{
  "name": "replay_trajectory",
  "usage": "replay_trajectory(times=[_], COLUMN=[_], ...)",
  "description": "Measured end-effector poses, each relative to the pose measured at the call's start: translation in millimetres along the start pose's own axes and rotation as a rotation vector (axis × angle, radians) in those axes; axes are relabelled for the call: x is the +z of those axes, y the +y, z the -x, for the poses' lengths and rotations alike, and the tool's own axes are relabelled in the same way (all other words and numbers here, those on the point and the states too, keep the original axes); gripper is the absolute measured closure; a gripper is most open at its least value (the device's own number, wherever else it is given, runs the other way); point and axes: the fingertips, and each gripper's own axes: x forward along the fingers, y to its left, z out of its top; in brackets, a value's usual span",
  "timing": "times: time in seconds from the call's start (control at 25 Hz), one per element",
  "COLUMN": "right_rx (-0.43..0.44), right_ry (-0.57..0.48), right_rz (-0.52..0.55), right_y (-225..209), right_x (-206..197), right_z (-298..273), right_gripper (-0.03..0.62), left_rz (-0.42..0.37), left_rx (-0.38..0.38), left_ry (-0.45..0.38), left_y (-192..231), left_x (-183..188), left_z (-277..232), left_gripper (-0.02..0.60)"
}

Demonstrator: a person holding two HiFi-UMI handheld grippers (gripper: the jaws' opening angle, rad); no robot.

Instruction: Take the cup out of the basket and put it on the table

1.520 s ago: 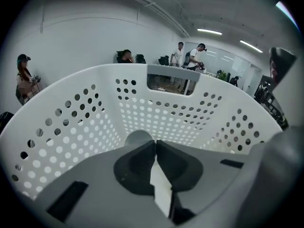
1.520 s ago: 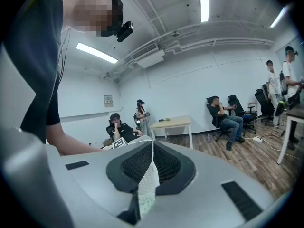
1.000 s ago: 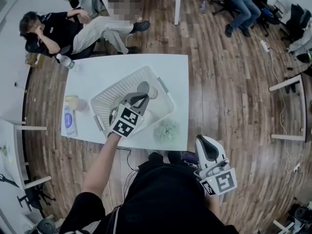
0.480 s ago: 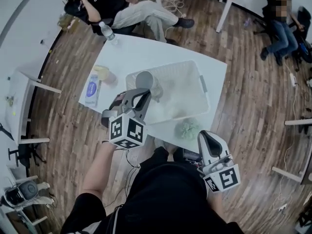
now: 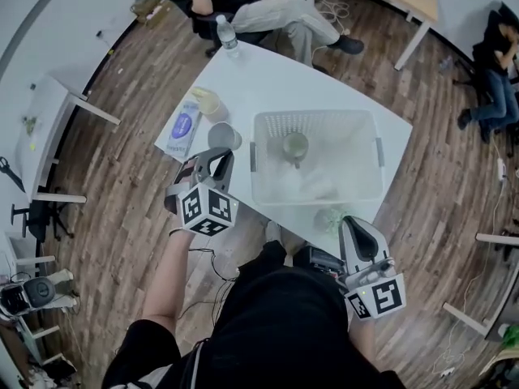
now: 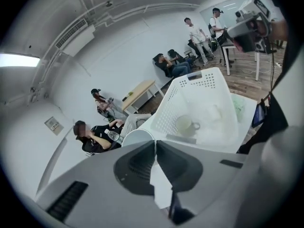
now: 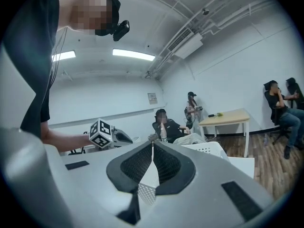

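Note:
A white slotted basket stands on the white table. My left gripper is shut on the rim of a grey cup, which is just outside the basket's left wall, over the table. I cannot tell whether the cup touches the tabletop. In the left gripper view the jaws meet at the cup's pale rim. A pale green mug lies in the basket beside clear plastic ware. My right gripper is shut and empty, near the table's front edge.
A blue-and-white packet and a yellowish jar sit left of the cup. A water bottle stands at the far corner. A green crumpled thing lies in front of the basket. People sit beyond the table.
My left gripper has carried the grey cup up out of the basket and leftwards past its left wall. The head view has swung, so the table now lies turned in it.

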Motion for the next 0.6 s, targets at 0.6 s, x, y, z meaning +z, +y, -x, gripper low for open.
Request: replay_trajectory(times=[0.6], right_rx=[-0.170], right_ry=[0.048], right_rz=[0.037], right_y=[3.6], right_x=[-1.5], right_z=[6.8], right_gripper=[0.566], left_rz=[-0.064], left_rx=[-0.129], left_ry=[0.146], left_y=[-73.8], left_x=[-117.6], left_z=[-133.7], left_gripper=[0.561])
